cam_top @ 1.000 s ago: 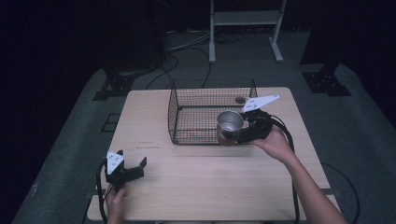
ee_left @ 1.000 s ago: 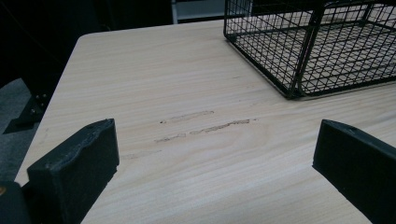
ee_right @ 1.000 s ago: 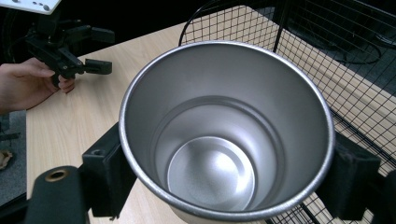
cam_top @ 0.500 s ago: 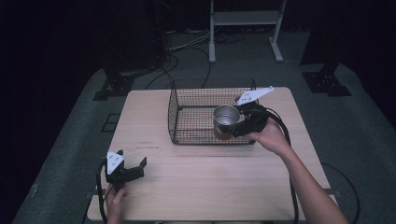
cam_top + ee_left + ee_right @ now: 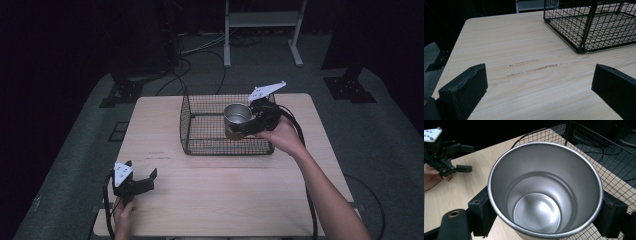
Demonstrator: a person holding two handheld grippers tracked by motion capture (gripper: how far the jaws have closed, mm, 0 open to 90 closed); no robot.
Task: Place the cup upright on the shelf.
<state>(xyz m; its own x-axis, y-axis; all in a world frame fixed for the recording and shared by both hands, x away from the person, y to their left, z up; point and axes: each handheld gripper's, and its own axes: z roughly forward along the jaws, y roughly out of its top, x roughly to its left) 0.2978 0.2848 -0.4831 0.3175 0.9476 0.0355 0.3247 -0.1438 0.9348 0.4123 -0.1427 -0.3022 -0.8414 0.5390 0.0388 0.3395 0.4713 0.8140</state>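
A shiny steel cup [image 5: 237,119] [image 5: 544,190] hangs upright and empty above the black wire basket [image 5: 200,132], over its right part. My right gripper [image 5: 245,124] [image 5: 544,213] is shut on the cup, one jaw on each side of its wall. My left gripper [image 5: 142,180] [image 5: 539,82] rests low at the table's front left, open, with bare wood between its jaws. It shows far off in the right gripper view too [image 5: 465,157].
The basket [image 5: 599,27] [image 5: 584,137] stands on the light wooden table [image 5: 225,200], its near corner ahead and right of the left gripper. A scuff mark [image 5: 534,68] lies on the wood. Cables and stand feet [image 5: 125,92] lie on the dark floor behind.
My right gripper has lifted the cup and carried it a little leftward and farther back over the basket. The left gripper has stayed still.
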